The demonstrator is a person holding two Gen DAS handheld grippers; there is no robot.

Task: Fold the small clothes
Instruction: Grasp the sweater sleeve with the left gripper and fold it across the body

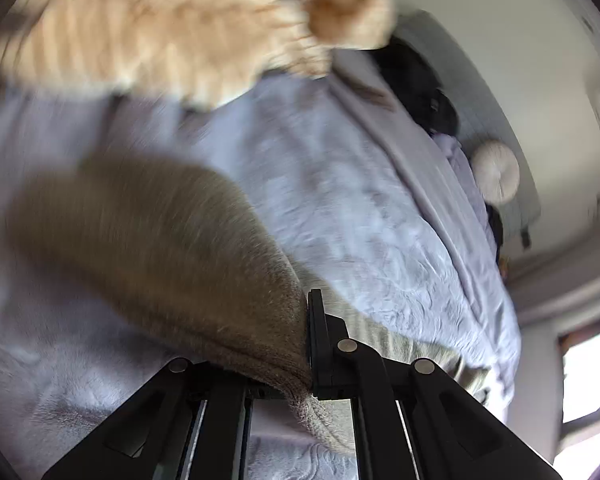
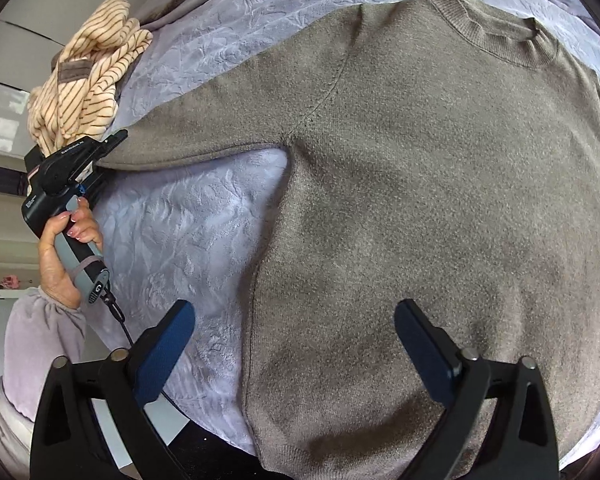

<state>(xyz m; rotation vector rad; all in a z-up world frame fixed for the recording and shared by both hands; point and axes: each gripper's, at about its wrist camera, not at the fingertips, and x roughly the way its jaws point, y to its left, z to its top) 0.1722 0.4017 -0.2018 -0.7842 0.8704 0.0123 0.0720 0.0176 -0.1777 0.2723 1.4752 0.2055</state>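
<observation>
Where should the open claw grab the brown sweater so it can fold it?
Probably the bottom hem of the brown sweater, coming straight down from above. The sweater lies flat on the lilac bedspread, its hem nearest the right claw, whose fingers already hang open over it. The left claw is pinching the sleeve cuff.

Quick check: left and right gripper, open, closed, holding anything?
Left gripper: closed on the brown sweater's sleeve end.
Right gripper: open, holding nothing, above the sweater.
</observation>
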